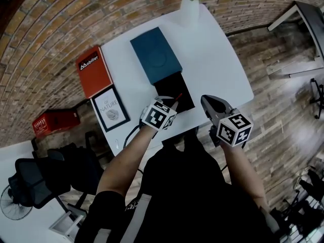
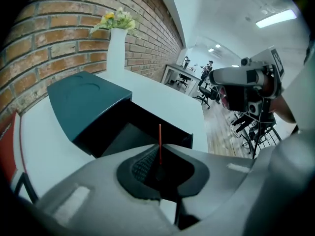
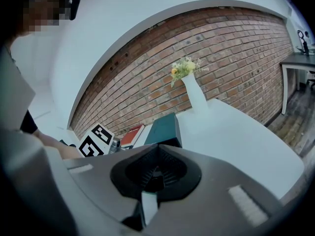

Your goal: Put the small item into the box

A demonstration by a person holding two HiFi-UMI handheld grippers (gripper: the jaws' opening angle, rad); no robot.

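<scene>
A thin red stick (image 2: 159, 140) stands upright between the jaws of my left gripper (image 2: 158, 147), which is shut on it. In the head view this left gripper (image 1: 171, 104) hovers at the near edge of the open black box (image 1: 176, 91), with the red stick (image 1: 177, 97) poking over the box. The box's teal lid (image 1: 156, 54) lies flat just beyond it, joined to the box. In the left gripper view the black box (image 2: 129, 132) is right below the jaws. My right gripper (image 1: 207, 101) is held to the right of the box, shut and empty (image 3: 156, 147).
The white table (image 1: 217, 59) carries a white vase with flowers (image 1: 190, 4) at the far end, a red book (image 1: 93, 72) and a framed print (image 1: 111, 110) on the left. A red crate (image 1: 55, 121), a black chair (image 1: 35, 176) and a fan (image 1: 12, 204) stand on the floor.
</scene>
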